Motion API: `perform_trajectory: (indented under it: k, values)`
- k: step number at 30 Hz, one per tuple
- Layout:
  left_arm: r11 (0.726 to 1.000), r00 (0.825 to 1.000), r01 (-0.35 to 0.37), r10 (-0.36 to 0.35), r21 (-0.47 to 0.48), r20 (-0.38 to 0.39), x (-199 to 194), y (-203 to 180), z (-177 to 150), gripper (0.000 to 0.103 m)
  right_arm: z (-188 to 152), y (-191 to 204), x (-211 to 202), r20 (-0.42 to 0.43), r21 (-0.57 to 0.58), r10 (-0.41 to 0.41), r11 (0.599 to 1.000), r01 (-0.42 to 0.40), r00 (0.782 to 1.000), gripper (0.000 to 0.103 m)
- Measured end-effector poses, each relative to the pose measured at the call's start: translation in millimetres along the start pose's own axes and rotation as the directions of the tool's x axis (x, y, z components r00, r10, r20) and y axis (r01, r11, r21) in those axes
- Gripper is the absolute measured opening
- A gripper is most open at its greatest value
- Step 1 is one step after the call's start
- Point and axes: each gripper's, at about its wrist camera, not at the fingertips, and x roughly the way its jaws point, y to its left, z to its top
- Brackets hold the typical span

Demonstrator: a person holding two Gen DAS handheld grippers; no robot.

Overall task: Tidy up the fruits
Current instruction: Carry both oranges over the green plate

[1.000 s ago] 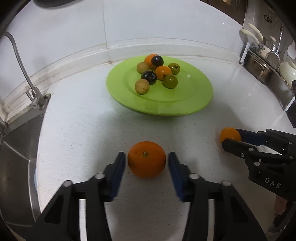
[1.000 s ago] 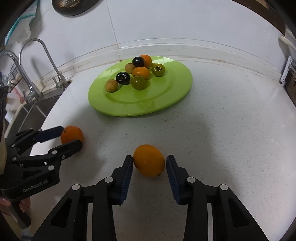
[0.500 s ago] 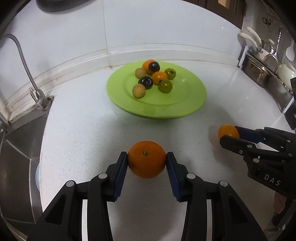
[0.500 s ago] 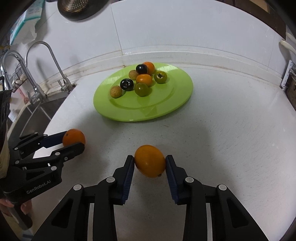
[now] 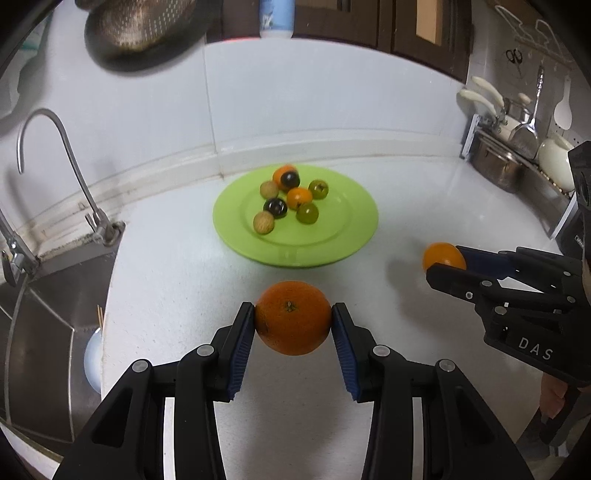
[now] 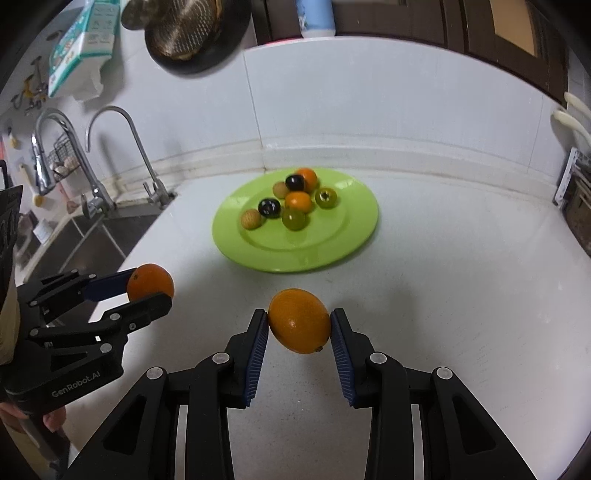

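My left gripper (image 5: 293, 321) is shut on a round orange (image 5: 293, 316) and holds it above the white counter. It also shows in the right wrist view (image 6: 149, 282), at the left. My right gripper (image 6: 298, 323) is shut on a smooth oval orange fruit (image 6: 299, 320), also lifted; that fruit shows in the left wrist view (image 5: 443, 256), at the right. Ahead of both stands a green plate (image 5: 332, 236), also in the right wrist view (image 6: 332, 236), with several small orange, green, dark and tan fruits clustered on its far left half.
A steel sink (image 5: 40, 314) with a tap (image 5: 74, 166) lies to the left of the counter. Pots and utensils (image 5: 517, 147) stand at the back right. A colander (image 6: 188, 29) hangs on the wall above.
Both grippers closed on their fruits and lifted them off the counter, pulling up and back so the plate looks farther away.
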Motion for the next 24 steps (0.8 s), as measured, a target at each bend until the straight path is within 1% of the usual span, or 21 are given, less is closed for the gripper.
perform_trajectory:
  k: [12, 18, 24]
  values:
    - [1.000, 0.995, -0.010, 0.008, 0.025, 0.102, -31, -22, 18, 0.042, 13, -9, -38, 0.106, -0.030, 0.010, 1.000, -0.007, 0.994, 0.036]
    - [0.999, 0.991, -0.020, 0.015, 0.033, 0.134, -36, -28, 31, 0.042, 25, -14, -48, 0.150, -0.038, 0.013, 0.999, -0.008, 0.989, 0.036]
    - [0.999, 0.987, -0.038, 0.031, 0.038, 0.158, -35, -28, 45, 0.042, 38, -19, -49, 0.177, -0.048, 0.019, 0.999, -0.010, 0.984, 0.036]
